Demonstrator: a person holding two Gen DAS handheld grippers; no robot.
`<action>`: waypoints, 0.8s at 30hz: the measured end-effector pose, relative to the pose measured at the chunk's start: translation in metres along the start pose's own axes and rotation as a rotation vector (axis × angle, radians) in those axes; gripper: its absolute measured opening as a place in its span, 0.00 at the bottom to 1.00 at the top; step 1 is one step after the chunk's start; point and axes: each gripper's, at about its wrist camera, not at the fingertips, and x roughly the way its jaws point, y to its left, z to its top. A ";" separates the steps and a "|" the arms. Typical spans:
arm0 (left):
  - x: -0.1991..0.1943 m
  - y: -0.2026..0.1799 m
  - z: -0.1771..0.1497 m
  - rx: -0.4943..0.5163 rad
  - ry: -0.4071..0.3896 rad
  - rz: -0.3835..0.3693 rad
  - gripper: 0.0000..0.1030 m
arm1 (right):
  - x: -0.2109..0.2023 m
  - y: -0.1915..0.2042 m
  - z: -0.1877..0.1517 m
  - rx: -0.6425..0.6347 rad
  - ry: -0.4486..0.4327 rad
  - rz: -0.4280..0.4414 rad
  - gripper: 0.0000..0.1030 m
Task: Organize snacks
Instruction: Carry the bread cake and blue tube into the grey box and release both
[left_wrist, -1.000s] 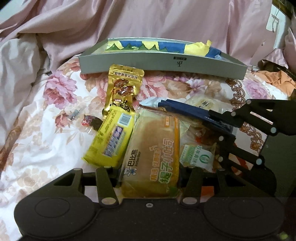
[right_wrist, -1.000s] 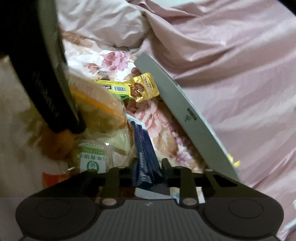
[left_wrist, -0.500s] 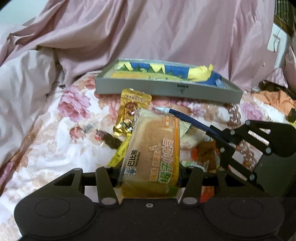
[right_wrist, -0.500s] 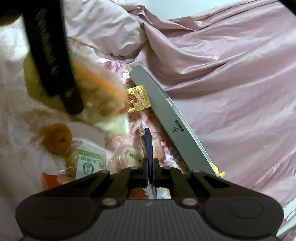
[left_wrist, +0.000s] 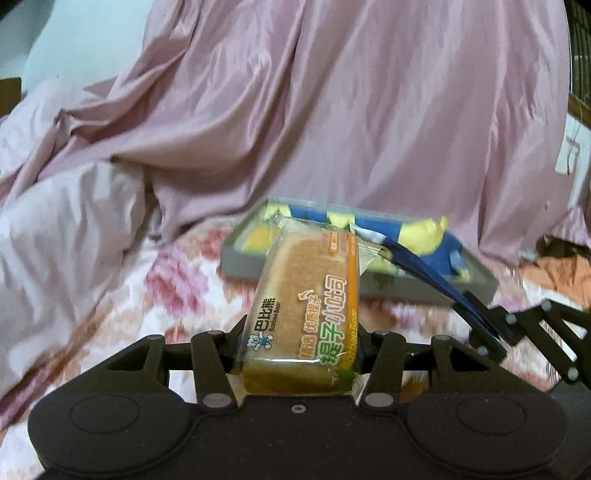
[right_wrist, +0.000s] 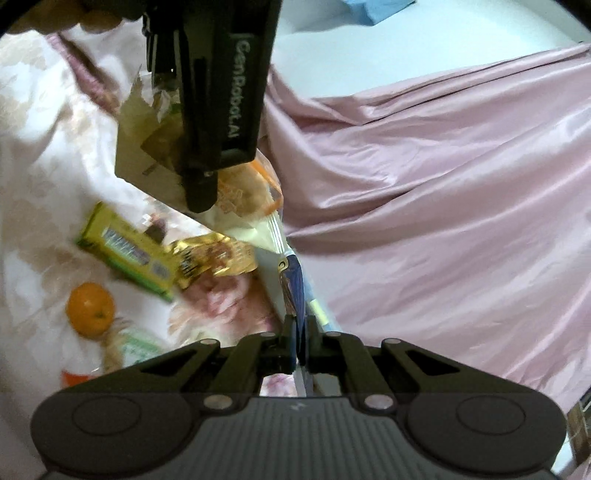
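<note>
Legibly, "Barbee Bear" on bread pack (left_wrist: 303, 314), "GenRobot.AI" on left gripper (right_wrist: 199, 192)

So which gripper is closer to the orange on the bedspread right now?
Probably right. The right gripper, shut on a blue packet, sits beside the orange; the left gripper, holding bread, is raised above it.

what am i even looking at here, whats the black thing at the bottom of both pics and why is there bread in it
Each picture comes from a camera mounted on a hand-held gripper, looking out along its two fingers; a person holds one gripper in each hand. The left gripper is clamped on a wrapped bread snack. The right gripper is pinched shut on a thin dark blue packet. Below, on a floral bedsheet, lie a yellow candy bar, a gold foil pouch and an orange. A grey tray sits beyond.
</note>
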 end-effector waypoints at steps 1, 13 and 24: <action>0.004 -0.002 0.006 -0.006 -0.013 -0.002 0.51 | 0.000 -0.002 0.000 0.006 -0.007 -0.016 0.04; 0.081 -0.038 0.054 -0.039 -0.062 -0.010 0.51 | 0.044 -0.055 -0.015 0.180 0.070 -0.167 0.04; 0.154 -0.063 0.064 -0.094 0.003 -0.029 0.51 | 0.107 -0.058 -0.041 0.228 0.153 -0.190 0.04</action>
